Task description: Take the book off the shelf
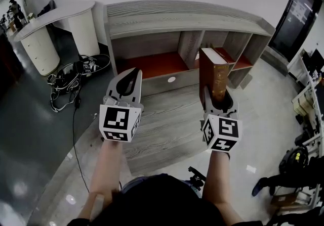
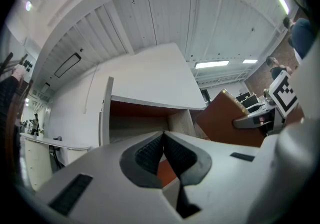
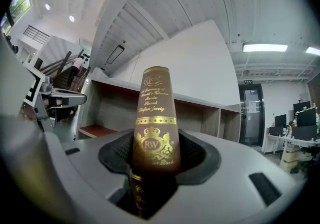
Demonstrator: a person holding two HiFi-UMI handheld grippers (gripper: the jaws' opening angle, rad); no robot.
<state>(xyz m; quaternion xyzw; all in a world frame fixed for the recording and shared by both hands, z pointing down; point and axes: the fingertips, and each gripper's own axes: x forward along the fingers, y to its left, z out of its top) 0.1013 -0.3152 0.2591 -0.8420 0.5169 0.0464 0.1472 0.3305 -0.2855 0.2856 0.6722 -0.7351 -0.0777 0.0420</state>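
Note:
A thick brown book with gold print on its spine stands upright in my right gripper, whose jaws are shut on its lower end. The book is held in front of the low grey wooden shelf, clear of its red-floored compartments. My left gripper hangs to the left at about the same height, jaws shut with nothing between the pads. In the left gripper view the book and the right gripper show at the right.
A white rounded counter stands at the far left, with a tangle of cables on the dark floor beside it. A grey wooden platform lies below the grippers. Office clutter fills the right edge. A dark doorway is at back right.

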